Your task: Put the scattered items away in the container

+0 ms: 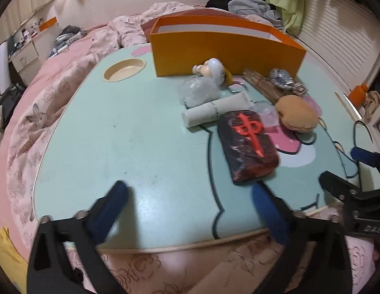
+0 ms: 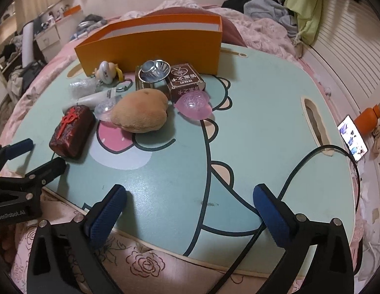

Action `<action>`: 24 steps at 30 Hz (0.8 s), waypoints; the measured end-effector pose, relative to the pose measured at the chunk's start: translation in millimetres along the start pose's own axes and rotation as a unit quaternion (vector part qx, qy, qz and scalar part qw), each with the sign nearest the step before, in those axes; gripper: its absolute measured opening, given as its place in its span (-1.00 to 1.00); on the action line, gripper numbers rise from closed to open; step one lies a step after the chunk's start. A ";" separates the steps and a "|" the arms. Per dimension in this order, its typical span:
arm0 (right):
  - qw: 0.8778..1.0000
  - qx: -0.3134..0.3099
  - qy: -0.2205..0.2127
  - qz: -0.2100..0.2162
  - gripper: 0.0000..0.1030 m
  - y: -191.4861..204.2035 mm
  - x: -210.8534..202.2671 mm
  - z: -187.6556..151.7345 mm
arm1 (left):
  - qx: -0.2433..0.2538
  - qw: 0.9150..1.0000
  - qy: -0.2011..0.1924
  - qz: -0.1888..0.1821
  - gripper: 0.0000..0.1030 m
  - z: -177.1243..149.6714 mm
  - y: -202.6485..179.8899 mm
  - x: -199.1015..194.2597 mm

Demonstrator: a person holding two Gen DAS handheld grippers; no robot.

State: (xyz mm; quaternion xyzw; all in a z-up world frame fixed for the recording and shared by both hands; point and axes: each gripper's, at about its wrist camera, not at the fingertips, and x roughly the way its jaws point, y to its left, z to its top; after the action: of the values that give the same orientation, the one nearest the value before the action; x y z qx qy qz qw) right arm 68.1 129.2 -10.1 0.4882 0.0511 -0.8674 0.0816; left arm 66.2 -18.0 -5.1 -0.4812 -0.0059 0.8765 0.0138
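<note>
Scattered items lay in a cluster on the mint-green lap table [image 1: 96, 127], just in front of the orange container [image 1: 224, 51], which stood open-topped at the upper middle of both frames; going left to right in my right-wrist view, I saw a dark mahjong-tile block [image 2: 72, 132] with a red character at centre left, a white tube [image 2: 96, 98] above it, a small white figurine keychain [image 2: 105, 72] against the container's wall, a tan plush [image 2: 141, 114] in the middle, a silvery cup [image 2: 154, 71] behind it, a brown printed box [image 2: 186, 80], and a pink translucent heart [image 2: 193, 104] touching the plush's right side; my left claw [image 1: 190, 196] hung at the lower edge of its frame with its blue pads spread wide and nothing between them; my right claw [image 2: 190, 196] likewise gaped fully, gripping nothing, above bare tabletop, a black cable [image 2: 312, 156] curving past its right finger.
</note>
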 end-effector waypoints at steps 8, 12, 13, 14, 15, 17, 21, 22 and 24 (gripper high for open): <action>1.000 0.000 0.000 0.000 1.00 0.8 0.7 1.1 | 0.001 1.000 -0.006 -0.001 0.99 -1.4 0.8 1.3; 1.000 0.000 0.000 0.001 1.00 0.7 0.8 1.4 | 0.001 1.000 -0.006 -0.001 0.99 -1.0 1.0 1.2; 1.000 0.000 0.000 0.001 1.00 0.8 0.8 1.5 | 0.001 1.000 -0.006 -0.001 0.99 -1.0 0.9 1.2; 1.000 -0.001 0.000 0.001 1.00 0.7 0.9 1.5 | 0.001 1.000 -0.006 -0.001 0.99 -1.1 0.9 1.2; 1.000 -0.001 0.001 0.001 1.00 0.7 0.9 1.6 | 0.001 1.000 -0.006 -0.001 0.99 -0.9 0.9 1.3; 1.000 -0.001 0.000 0.001 1.00 0.8 1.1 1.6 | 0.001 1.000 -0.005 -0.001 0.99 -0.9 0.9 1.2; 1.000 -0.001 0.000 0.001 1.00 0.9 1.2 1.8 | 0.001 1.000 -0.005 -0.001 0.99 -0.9 1.0 1.2; 1.000 -0.001 0.000 0.001 1.00 1.0 1.3 1.8 | 0.001 1.000 -0.005 -0.001 0.99 -0.9 1.0 1.2; 1.000 -0.001 0.000 0.001 1.00 1.0 1.4 1.8 | 0.001 1.000 -0.005 -0.001 0.99 -0.9 1.0 1.1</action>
State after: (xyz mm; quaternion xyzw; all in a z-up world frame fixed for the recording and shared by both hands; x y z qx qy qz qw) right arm 66.1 127.8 -10.4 0.4882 0.0516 -0.8672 0.0829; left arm 66.3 -19.0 -6.6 -0.4765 -0.0053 0.8790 0.0150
